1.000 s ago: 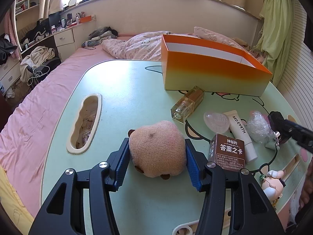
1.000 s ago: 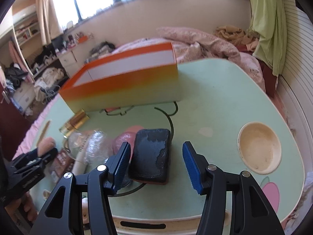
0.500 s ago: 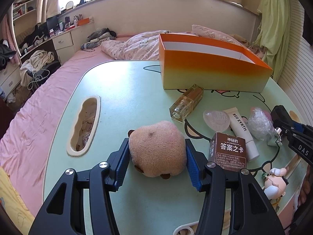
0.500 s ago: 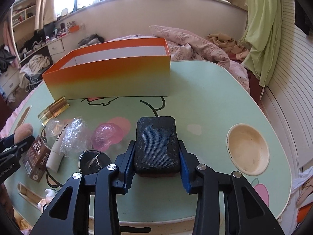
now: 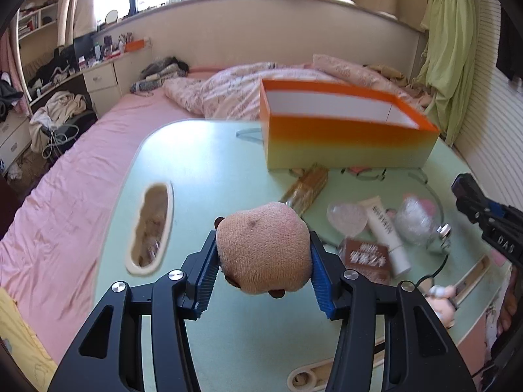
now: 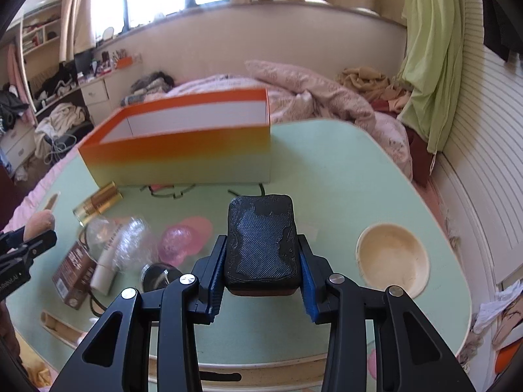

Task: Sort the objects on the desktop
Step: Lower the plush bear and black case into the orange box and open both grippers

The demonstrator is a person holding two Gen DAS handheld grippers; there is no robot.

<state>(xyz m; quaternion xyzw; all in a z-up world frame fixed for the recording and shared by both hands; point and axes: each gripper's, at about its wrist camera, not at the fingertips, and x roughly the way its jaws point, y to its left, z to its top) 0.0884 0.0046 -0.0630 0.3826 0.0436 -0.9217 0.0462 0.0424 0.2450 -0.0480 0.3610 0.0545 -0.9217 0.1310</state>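
My left gripper (image 5: 264,276) is shut on a tan plush toy (image 5: 264,248), held clear above the green table (image 5: 209,170). My right gripper (image 6: 261,272) is shut on a black textured case (image 6: 262,241), lifted slightly off the table (image 6: 333,176). An open orange-and-yellow box (image 5: 343,130) stands at the far side, empty as far as I see; in the right wrist view the box (image 6: 183,147) sits ahead to the left. Loose items lie between: a gold perfume bottle (image 5: 305,189), a white tube (image 5: 387,232), a brown card box (image 5: 366,258).
A clear pouch (image 5: 346,217), a crinkled plastic wrap (image 5: 413,222) and a small figurine (image 5: 441,297) lie on the right of the table. A pink pouch (image 6: 178,240) and a round dark lid (image 6: 160,276) sit left of my right gripper. Cup recess (image 6: 392,259) at right; bed beyond.
The right gripper closed onto the black case and raised it. The left gripper rose with the plush toy, which now hangs above the table.
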